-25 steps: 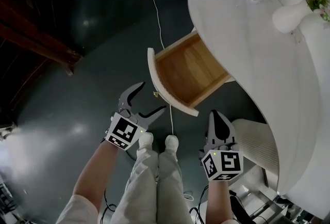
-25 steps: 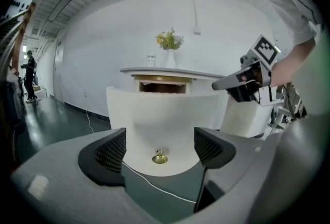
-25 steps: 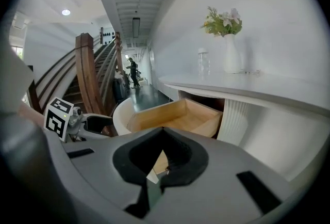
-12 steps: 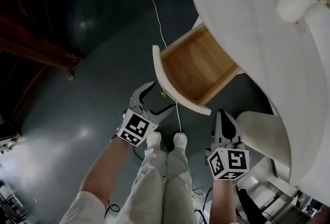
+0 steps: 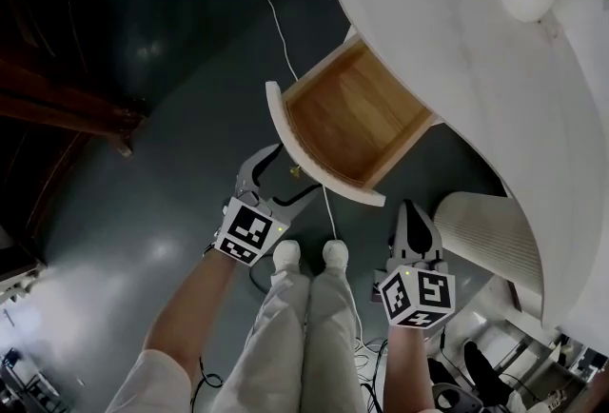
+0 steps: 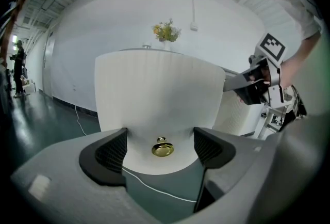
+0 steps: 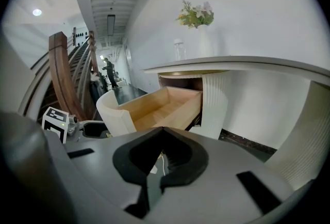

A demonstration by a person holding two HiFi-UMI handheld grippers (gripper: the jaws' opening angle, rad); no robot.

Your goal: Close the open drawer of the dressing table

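At 12 o'clock from the left gripper, the drawer stood pulled out of the dressing table — jaws wide, framing its knob, likely to push. The right gripper, at 3 o'clock, idled closed, empty.

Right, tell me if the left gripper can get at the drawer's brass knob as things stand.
Probably yes. The left gripper is open, its jaws framing the brass knob on the drawer front, and nothing shows in between to block it.
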